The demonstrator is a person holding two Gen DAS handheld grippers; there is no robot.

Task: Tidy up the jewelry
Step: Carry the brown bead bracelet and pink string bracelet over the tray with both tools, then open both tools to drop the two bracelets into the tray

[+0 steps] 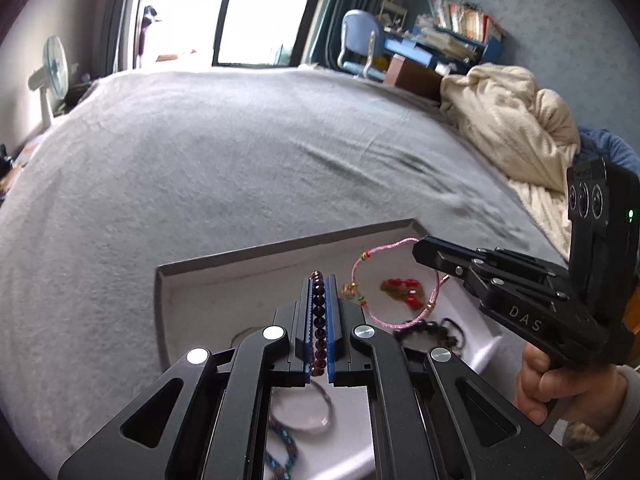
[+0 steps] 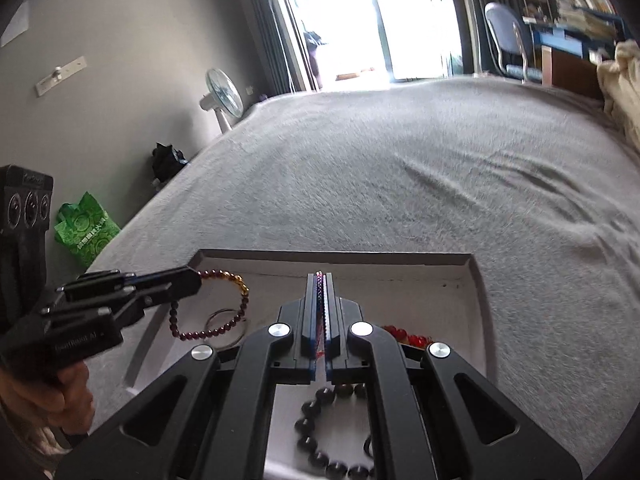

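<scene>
A shallow grey tray lies on the bed and also shows in the right wrist view. My left gripper is shut on a dark red bead bracelet and holds it above the tray; the bracelet hangs as a loop in the right wrist view. My right gripper is shut on a pink cord bracelet, lifted over the tray. In the tray lie red beads, a black bead bracelet, a clear bangle and a blue braided band.
The grey bedspread stretches far ahead. A cream blanket is heaped at the right. A fan and a green bag stand by the bed's left side. A desk and chair are beyond.
</scene>
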